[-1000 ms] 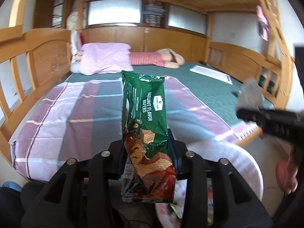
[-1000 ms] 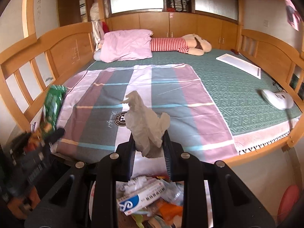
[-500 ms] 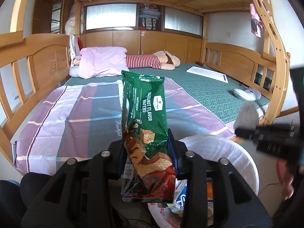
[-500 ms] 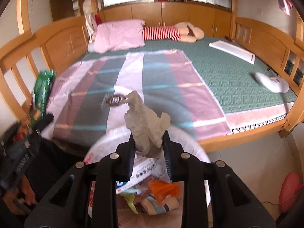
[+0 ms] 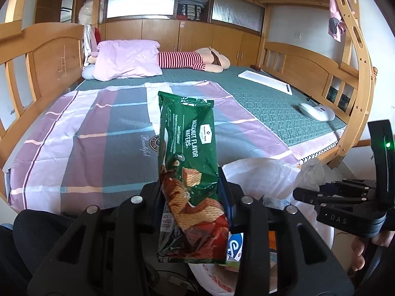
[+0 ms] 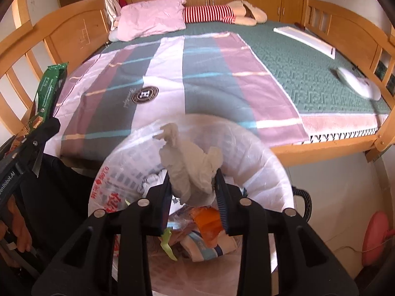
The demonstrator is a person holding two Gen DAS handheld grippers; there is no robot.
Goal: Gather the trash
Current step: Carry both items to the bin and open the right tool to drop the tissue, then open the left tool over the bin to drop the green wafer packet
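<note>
My left gripper (image 5: 191, 192) is shut on a green hazelnut wafer packet (image 5: 188, 153) that stands upright between the fingers. It hangs beside the white plastic trash bag (image 5: 261, 175). My right gripper (image 6: 192, 185) is shut on a crumpled white tissue (image 6: 190, 165) and holds it over the open mouth of the trash bag (image 6: 259, 167), which holds several wrappers (image 6: 205, 231). The wafer packet also shows in the right wrist view (image 6: 47, 91) at the far left. The right gripper shows in the left wrist view (image 5: 306, 192) at the right.
A wooden-framed bed (image 5: 306, 64) with a striped sheet (image 5: 98, 133) lies ahead. On it are a pink pillow (image 5: 128, 59), a striped plush toy (image 5: 195, 59), a white flat board (image 5: 266, 80) and a white oval device (image 5: 317, 112). A pink object (image 6: 375, 239) lies on the floor at right.
Both grippers have moved back from the bed. The right gripper has tilted down over the trash bag with the tissue. The left still holds the wafer packet.
</note>
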